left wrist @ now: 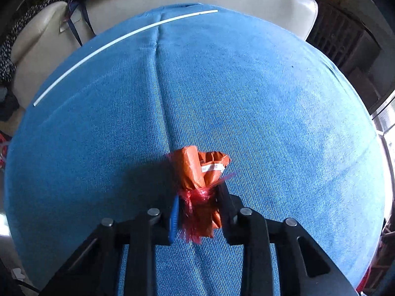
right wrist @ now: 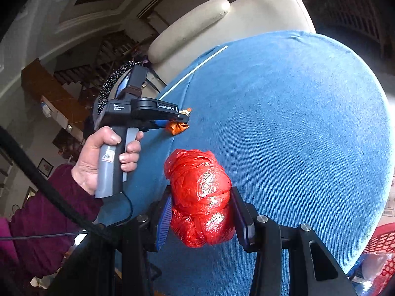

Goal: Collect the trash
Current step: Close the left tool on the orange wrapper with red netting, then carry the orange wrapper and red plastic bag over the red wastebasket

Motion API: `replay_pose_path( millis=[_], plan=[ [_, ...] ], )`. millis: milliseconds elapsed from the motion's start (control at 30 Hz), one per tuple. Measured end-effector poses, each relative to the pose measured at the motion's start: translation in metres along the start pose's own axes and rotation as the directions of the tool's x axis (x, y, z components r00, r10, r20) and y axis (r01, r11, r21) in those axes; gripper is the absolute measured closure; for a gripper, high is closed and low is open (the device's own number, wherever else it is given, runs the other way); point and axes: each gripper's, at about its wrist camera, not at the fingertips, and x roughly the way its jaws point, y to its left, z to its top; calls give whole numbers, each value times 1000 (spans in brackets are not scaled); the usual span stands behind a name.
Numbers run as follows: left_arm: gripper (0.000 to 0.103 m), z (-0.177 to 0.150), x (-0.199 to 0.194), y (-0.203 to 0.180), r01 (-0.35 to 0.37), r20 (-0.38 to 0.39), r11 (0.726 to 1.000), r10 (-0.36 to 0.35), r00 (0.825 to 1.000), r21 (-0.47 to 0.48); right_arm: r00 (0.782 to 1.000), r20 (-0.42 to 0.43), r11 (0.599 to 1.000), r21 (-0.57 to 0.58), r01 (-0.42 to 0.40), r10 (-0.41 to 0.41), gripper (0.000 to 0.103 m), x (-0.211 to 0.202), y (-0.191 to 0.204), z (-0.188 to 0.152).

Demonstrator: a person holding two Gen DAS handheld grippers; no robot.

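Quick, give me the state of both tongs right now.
Left tongs: shut on the orange wrapper.
Right tongs: shut on the red plastic bag bundle.

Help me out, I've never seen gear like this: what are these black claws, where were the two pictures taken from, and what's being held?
No robot here: a person holds a hand-squeezed gripper in each hand, each with a camera looking along its fingers. One picture is from the left gripper, shut on an orange wrapper. The other is from the right gripper, shut on a red bag; it also shows the person's left hand on the other tool. Below lies a blue cloth with a thin white stick on it. A red basket peeks in at the right.
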Motion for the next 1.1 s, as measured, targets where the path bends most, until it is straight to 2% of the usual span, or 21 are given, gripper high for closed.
replay_pose_path(
  millis=[233,533,867,1100],
  plan=[
    [76,-9,-4,-10,-34,23,999,34,999,23,1000,-7,999,31,-21,22,56,1,-16,5],
    [76,-36,-50,-31,-90,95,991,81,992,100,1000,-13,999,44,-27,27,56,9,-32,22],
    [76,-66,-95,-44,-59,157,984,33,987,166,1000,9,998,51,28,-28,56,1,-38,35],
    [76,-79,-124,-45,-37,220,975,-12,976,219,994,51,994,59,97,-100,56,-24,-21,22]
  ],
)
